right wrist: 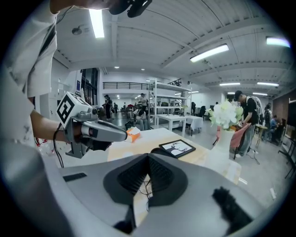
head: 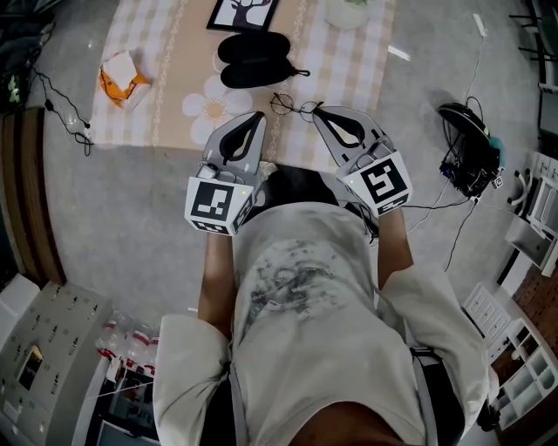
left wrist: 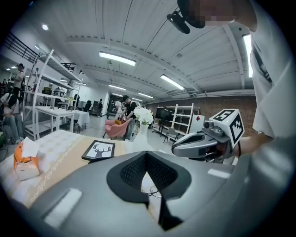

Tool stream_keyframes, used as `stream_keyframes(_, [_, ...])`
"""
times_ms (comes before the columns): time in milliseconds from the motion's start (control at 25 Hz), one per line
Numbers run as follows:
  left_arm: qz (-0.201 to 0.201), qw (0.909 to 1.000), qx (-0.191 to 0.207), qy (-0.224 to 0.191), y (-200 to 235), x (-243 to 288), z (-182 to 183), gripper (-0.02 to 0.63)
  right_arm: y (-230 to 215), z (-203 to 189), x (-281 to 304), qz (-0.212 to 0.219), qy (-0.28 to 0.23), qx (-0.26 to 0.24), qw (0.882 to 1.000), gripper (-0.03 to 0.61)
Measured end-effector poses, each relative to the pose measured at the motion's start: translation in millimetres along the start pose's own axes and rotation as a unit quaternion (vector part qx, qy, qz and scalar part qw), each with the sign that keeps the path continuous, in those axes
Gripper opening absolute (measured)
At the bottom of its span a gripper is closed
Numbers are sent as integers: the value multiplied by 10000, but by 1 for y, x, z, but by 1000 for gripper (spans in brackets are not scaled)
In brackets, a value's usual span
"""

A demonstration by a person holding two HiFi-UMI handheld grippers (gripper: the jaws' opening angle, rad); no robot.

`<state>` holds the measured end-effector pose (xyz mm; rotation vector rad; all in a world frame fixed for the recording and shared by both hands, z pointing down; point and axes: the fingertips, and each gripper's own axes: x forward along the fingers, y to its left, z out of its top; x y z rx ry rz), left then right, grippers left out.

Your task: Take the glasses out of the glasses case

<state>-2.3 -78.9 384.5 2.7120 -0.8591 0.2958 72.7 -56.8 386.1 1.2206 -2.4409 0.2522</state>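
Forearms tucked against the shirt (head: 305, 287), both tools held low at chest level, side by side, noses angled toward each other and out at the table (head: 166, 52). Left gripper (head: 255, 118) has jaws closed tip to tip, nothing in them; its own view shows the pads meeting at the top with only a thin slot below. Right gripper (head: 319, 111) is the same: tips together, empty.

Glasses (head: 294, 106) lie flat on the table near its front edge, between the two gripper noses and just beyond them, touching neither. Through each gripper's slot the wire frames show below the closed tips (left wrist: 152, 190) (right wrist: 147, 190).

Farther out, the black case (head: 255, 59) lies open on the table, both halves showing, apart from the glasses. Tissue pack (head: 122, 80) sits off to the left. Frame (head: 242, 13) with a deer print and vase (head: 349, 10) are at the far edge.
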Motion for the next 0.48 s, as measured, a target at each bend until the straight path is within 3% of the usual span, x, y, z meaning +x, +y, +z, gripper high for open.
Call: stream_keyframes(480, [3,10000,-20,54,0,7,-3,9,-6,-2,3,44,37,-4,10000,15])
